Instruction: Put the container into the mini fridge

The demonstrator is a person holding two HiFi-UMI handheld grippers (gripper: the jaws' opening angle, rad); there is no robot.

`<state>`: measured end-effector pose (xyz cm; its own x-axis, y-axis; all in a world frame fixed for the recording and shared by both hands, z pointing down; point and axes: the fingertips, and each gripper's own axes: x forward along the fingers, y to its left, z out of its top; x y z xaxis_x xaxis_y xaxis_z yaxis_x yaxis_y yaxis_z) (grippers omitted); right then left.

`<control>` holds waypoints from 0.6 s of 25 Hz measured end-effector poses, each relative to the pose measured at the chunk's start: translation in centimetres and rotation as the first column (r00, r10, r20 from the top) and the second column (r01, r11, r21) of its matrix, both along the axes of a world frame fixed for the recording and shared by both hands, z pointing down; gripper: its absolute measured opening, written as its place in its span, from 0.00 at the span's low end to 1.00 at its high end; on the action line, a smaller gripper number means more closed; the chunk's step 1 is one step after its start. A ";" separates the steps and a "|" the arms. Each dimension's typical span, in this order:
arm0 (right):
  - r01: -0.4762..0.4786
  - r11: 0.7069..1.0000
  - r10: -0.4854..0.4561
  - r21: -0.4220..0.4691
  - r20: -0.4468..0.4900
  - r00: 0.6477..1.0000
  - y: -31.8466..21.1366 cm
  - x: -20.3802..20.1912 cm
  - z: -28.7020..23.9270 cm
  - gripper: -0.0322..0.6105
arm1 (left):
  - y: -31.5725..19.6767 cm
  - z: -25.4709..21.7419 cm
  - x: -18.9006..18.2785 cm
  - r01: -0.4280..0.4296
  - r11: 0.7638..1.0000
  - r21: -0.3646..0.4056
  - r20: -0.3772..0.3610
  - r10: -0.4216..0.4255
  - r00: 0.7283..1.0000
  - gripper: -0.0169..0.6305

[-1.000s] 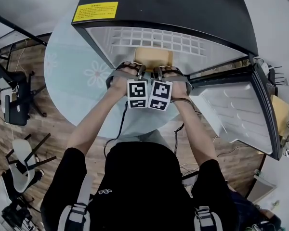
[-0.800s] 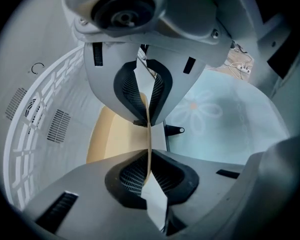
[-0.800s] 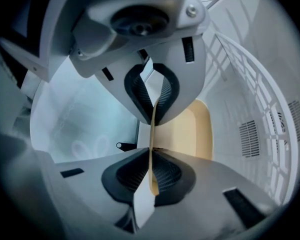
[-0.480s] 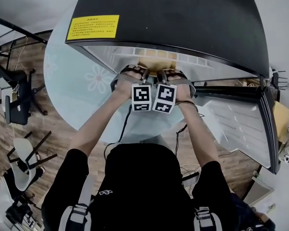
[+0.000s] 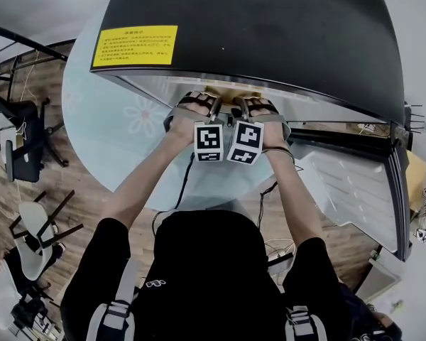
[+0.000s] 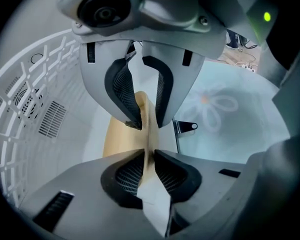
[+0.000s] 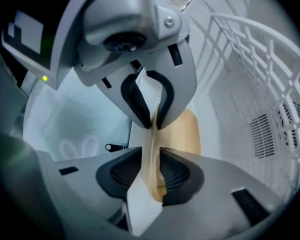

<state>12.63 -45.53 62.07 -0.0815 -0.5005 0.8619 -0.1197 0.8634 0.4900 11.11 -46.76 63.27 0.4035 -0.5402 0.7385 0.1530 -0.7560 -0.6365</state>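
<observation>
The tan container (image 6: 117, 134) sits on the white floor inside the mini fridge (image 5: 255, 34). In the head view only a sliver of the container (image 5: 231, 93) shows under the fridge's black top. Both grippers reach side by side into the opening. My left gripper (image 6: 146, 139) has the container's thin rim between its pads, and its jaws are opening with a small gap to the rim. My right gripper (image 7: 154, 139) stands over the opposite rim of the container (image 7: 187, 131); its jaws are opening too and no longer pinch it.
The fridge door (image 5: 355, 183) hangs open to the right. The fridge stands on a round pale-blue table (image 5: 113, 119) with a flower print. White ribbed walls with a vent (image 6: 35, 109) enclose both grippers. Chairs and cables lie on the wooden floor at the left.
Both grippers have pushed deeper into the fridge. The container, plainly visible a second ago, is now almost hidden under the fridge's top edge.
</observation>
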 end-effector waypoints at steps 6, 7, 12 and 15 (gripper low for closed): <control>-0.012 0.998 0.009 0.065 0.041 0.999 0.2 -0.5 -2.1 0.26 | 0.1 -2.2 0.0 0.050 0.998 0.047 -0.103 -0.045 0.994 0.22; -0.018 0.997 0.014 0.078 0.048 0.999 0.4 -0.4 -2.6 0.26 | 0.3 -2.7 0.0 0.056 0.997 0.059 -0.122 -0.049 0.991 0.22; -0.097 0.988 0.081 0.122 0.129 0.988 1.6 0.1 -4.8 0.26 | 2.2 -5.3 -0.1 0.109 0.993 0.054 -0.251 -0.092 0.963 0.20; -0.166 0.976 0.132 0.141 0.223 0.966 2.7 0.1 -6.4 0.23 | 3.5 -7.0 -0.5 0.156 0.987 0.040 -0.340 -0.133 0.931 0.14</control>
